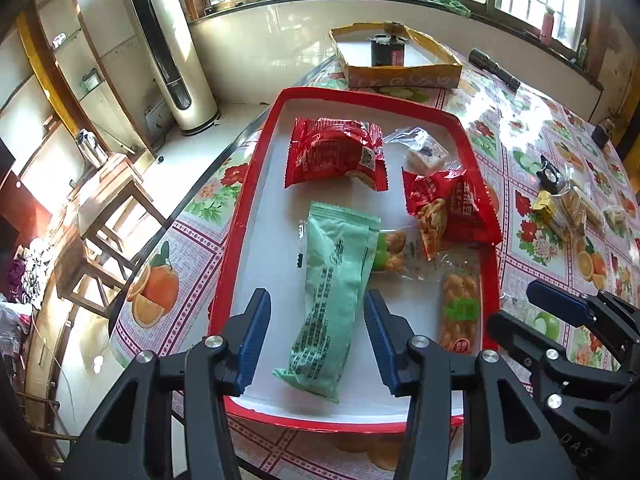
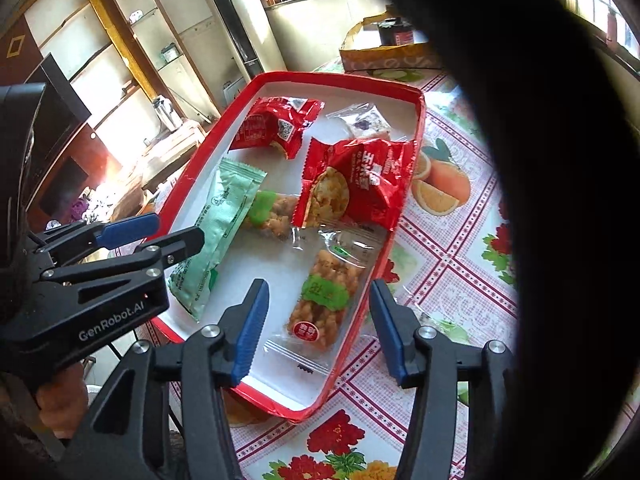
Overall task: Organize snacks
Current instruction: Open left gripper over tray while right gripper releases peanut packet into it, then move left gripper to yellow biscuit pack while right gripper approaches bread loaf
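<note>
Closest to me, the left claw (image 1: pixel 316 340) hangs low over the near end of a shallow red-rimmed tray with a white floor (image 1: pixel 256 200), its blue-padded fingers (image 1: pixel 252 336) spread wide on either side of a long pale-green foil snack packet (image 1: pixel 336 292) that lies flat in the tray, with no pad touching it. Just to its right, the right claw (image 2: pixel 318 328) is likewise spread open, one finger over the tray floor and the other out past the tray's right rim, straddling a clear wrapper of golden twisted fried dough with a green label (image 2: pixel 324 300), again without contact. A little farther in, a second clear packet of the same fried dough (image 1: pixel 394 250) lies half tucked under the green packet. Beyond that sits a crinkled red bag printed with a round rice cracker (image 2: pixel 352 184), leaning against the right rim. At the far end of the tray lie a plump red foil pouch (image 1: pixel 336 154) and, beside it to the right, a small clear wrapper holding a pale cake (image 1: pixel 424 154). The tray rests on a counter covered with a fruit-and-flower oilcloth (image 1: pixel 536 152). Past the tray stands an open yellow cardboard box (image 1: pixel 400 72) with a dark can (image 1: pixel 386 50) inside, and a black flashlight (image 1: pixel 494 68) lies to its right.
</note>
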Demonstrator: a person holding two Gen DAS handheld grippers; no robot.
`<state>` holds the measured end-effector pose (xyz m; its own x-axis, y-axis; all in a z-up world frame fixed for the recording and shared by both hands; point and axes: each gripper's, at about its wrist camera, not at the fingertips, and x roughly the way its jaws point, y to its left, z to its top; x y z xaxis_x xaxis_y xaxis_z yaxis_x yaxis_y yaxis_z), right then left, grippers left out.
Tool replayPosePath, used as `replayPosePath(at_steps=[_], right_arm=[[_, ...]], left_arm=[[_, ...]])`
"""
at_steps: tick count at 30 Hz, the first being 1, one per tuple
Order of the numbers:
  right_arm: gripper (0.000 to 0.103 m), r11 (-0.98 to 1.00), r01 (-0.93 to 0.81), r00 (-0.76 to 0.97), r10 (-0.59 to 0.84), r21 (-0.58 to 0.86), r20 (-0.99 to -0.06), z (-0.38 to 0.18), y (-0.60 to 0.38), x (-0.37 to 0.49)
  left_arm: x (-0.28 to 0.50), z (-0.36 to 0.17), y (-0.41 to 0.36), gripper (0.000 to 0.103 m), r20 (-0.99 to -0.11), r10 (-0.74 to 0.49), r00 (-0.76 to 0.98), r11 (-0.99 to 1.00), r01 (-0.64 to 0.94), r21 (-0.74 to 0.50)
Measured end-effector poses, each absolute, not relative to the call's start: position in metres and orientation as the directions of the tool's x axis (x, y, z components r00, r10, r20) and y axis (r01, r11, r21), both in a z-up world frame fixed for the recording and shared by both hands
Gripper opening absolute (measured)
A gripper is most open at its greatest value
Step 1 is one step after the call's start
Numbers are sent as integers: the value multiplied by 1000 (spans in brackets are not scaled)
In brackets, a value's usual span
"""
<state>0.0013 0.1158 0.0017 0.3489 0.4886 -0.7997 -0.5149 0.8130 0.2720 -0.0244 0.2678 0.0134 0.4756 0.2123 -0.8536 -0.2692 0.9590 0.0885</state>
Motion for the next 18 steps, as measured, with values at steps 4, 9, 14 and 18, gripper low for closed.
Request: replayPosePath(at_steps=[4, 9, 14, 18], right_arm=[[55, 865, -429, 435, 450, 260, -780, 10, 68, 16], [55, 941, -213, 511, 337, 263, -791, -1, -13, 61], [56, 951, -99, 512, 300, 292, -805, -15, -52, 109], [57, 955, -102, 511, 291, 279, -809, -24, -45, 142]], left_arm=[[-19, 22, 255, 48, -845, 191, 500, 965, -254, 68], [-9, 26, 226, 48, -846, 150, 511, 979, -195, 55], [5, 27, 195, 48, -855, 111, 506, 988, -151, 39], [14, 28, 176, 48, -862, 100, 497, 991, -129, 40]])
